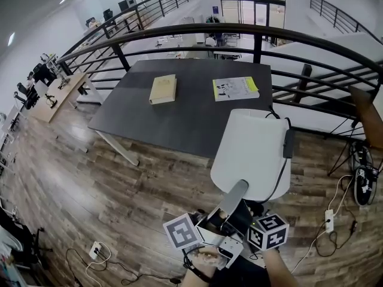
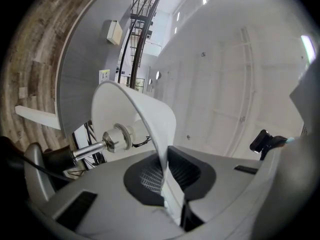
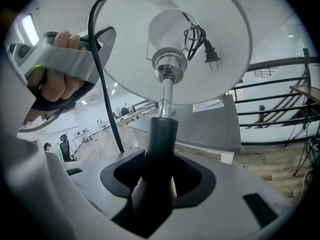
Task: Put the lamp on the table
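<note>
The lamp (image 1: 251,151) was held by both tools. The right gripper (image 3: 155,179) was closed on the smooth, dark, round stem (image 3: 161,131), and the left gripper (image 2: 167,184) was pinched nearly shut on the thin white rim of the shade (image 2: 135,109). The lamp's long axis ran away from the grippers, shade leading, towards the matte grey table (image 1: 179,118), which lay straight ahead beyond the shade. The bare tabletop nearer than the book (image 1: 163,89) and the leaflet (image 1: 235,88) was judged fit for the set-down. A black cord (image 3: 102,74) trailed loose beside the stem.
</note>
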`<control>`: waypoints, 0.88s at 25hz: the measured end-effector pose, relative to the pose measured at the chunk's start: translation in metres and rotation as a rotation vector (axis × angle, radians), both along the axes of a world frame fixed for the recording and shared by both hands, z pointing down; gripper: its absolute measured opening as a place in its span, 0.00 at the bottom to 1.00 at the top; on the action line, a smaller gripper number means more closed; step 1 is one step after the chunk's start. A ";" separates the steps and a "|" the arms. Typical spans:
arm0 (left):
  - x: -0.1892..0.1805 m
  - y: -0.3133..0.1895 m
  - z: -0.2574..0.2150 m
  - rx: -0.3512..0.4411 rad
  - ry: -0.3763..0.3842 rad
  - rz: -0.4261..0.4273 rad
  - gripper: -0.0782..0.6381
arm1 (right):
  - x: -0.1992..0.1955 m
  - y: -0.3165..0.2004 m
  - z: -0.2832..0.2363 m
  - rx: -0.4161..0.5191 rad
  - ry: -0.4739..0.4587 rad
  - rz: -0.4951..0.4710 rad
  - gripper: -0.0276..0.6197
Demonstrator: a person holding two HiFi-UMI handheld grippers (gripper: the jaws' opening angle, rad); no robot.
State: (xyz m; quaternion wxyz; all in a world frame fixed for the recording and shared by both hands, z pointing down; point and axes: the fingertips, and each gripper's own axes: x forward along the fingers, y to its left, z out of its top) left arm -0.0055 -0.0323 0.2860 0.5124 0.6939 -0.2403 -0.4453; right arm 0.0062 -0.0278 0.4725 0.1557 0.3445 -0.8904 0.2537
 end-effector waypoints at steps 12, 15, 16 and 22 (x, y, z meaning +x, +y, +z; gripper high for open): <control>-0.021 -0.072 0.002 0.003 0.010 0.034 0.16 | -0.019 -0.075 0.000 0.009 0.017 0.035 0.34; -0.030 -0.097 0.004 -0.001 0.009 0.041 0.16 | -0.030 -0.098 0.000 0.009 0.016 0.040 0.34; -0.033 -0.105 0.005 -0.006 0.010 0.043 0.16 | -0.033 -0.106 0.001 0.005 0.016 0.043 0.34; -0.048 -0.161 0.005 -0.018 0.021 0.064 0.16 | -0.046 -0.157 0.000 -0.005 0.021 0.065 0.34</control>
